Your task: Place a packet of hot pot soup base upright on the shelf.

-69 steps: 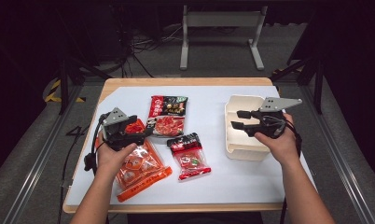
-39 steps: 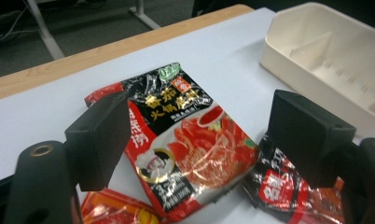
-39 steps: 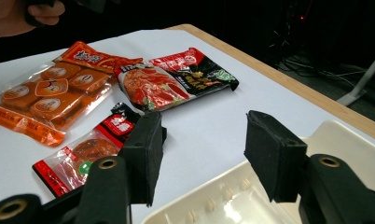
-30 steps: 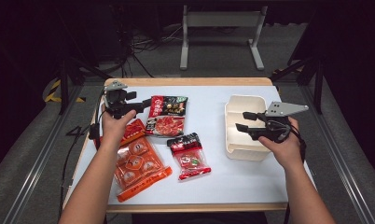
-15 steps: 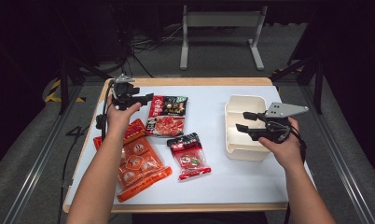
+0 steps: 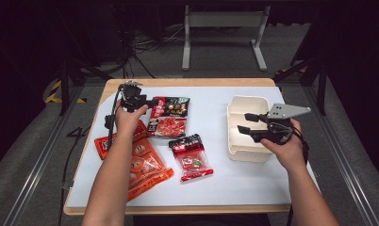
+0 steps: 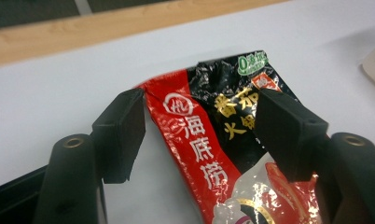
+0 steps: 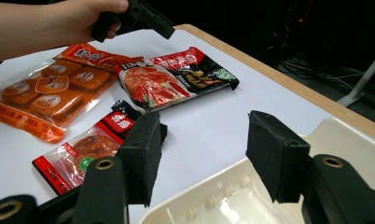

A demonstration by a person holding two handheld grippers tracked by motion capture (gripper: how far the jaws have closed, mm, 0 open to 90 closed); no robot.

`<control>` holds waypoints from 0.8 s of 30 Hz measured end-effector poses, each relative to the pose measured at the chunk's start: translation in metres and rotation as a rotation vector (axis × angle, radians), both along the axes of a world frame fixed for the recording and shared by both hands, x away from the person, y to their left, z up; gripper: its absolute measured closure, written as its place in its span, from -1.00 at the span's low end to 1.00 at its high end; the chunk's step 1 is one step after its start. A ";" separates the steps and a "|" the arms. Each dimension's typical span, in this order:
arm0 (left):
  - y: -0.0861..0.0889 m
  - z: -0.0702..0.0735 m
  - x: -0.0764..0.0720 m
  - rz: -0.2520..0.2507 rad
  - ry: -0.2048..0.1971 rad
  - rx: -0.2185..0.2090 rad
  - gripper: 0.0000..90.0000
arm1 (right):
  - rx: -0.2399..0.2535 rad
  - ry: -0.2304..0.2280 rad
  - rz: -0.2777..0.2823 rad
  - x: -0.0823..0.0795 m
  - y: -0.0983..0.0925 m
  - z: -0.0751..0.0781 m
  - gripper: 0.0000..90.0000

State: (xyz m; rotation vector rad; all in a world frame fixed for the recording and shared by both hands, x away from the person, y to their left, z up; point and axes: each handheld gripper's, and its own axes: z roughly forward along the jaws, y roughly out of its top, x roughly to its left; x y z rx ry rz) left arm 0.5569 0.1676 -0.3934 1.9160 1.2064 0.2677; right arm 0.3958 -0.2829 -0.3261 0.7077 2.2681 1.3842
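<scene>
A red and black food packet [image 6: 168, 117] lies flat at the back middle of the white mat. My left gripper [image 6: 153, 101] is at its far left corner. In the left gripper view the jaws [image 7: 199, 102] straddle the packet's crinkled top edge [image 7: 209, 140]; they have just been closing and still stand apart, with no clear pinch. My right gripper [image 6: 245, 124] hovers open and empty over the cream tray [image 6: 239, 151], and its jaws [image 8: 204, 126] frame the mat beyond the tray rim [image 8: 213, 196].
An orange snack packet [image 6: 140, 165] lies at the front left, and a small red packet [image 6: 192, 157] sits in the middle. The right gripper view shows the same packets [image 8: 50, 93] [image 8: 87, 149] and the left hand's gripper [image 8: 148, 21]. The mat covers a wooden table [image 6: 187, 83].
My left gripper left the orange packet, travelled to the back left, then came down onto the red and black packet's top corner with its jaws narrowing. The right gripper stayed over the tray.
</scene>
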 end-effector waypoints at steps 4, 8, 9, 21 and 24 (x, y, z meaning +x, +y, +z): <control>-0.003 -0.011 0.005 -0.013 0.072 0.006 -0.19 | -0.006 0.004 0.002 0.000 0.002 -0.001 0.00; -0.005 -0.018 0.007 -0.008 0.098 0.038 -0.11 | -0.008 0.007 0.007 0.001 0.003 -0.002 -0.01; -0.005 -0.019 0.008 -0.004 0.102 0.029 -0.11 | -0.008 0.008 0.009 0.001 0.004 -0.002 -0.01; -0.012 -0.034 0.015 0.017 0.178 0.018 -0.04 | -0.009 0.023 0.013 0.001 0.006 -0.004 -0.03; -0.014 -0.039 0.017 0.022 0.205 0.014 -0.03 | -0.013 0.022 0.018 0.001 0.007 -0.004 -0.03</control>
